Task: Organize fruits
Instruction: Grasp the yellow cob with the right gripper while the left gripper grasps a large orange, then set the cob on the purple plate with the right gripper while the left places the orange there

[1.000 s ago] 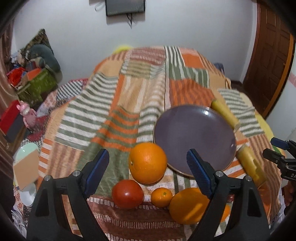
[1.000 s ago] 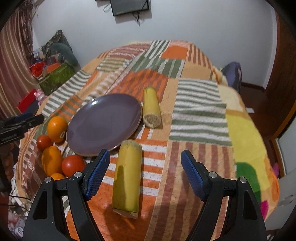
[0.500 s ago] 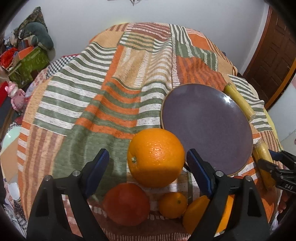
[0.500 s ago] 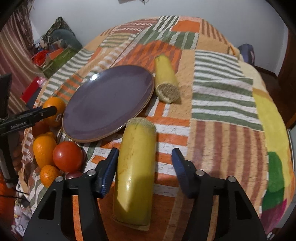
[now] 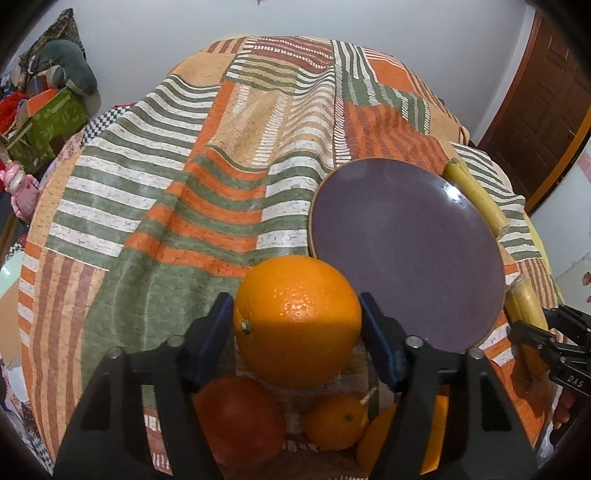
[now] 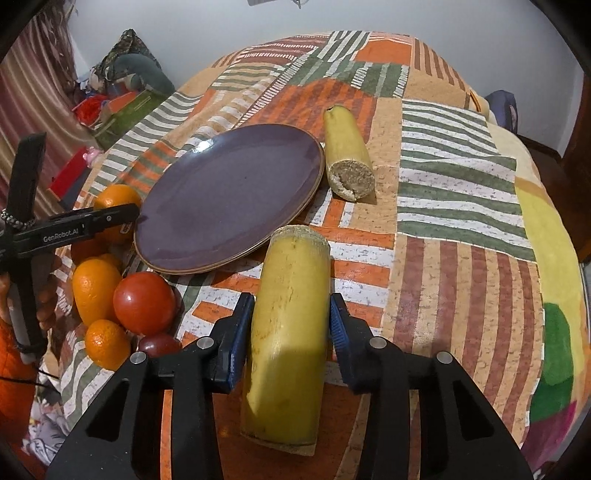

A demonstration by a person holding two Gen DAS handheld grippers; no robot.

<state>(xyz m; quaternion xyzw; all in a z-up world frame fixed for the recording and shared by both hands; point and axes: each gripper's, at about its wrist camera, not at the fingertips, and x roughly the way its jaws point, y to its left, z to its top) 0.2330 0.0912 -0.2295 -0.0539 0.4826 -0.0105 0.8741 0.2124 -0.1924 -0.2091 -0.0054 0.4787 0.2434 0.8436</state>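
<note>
Striped patchwork bedspread (image 5: 177, 206) (white wall (image 5: 221, 18) behind)

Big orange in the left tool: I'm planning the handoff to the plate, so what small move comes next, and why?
Probably lift it slightly. The left tool has its pads against both sides of the big orange, which sits on the blanket beside the bare purple plate, with other fruit crowded just behind it.
</note>
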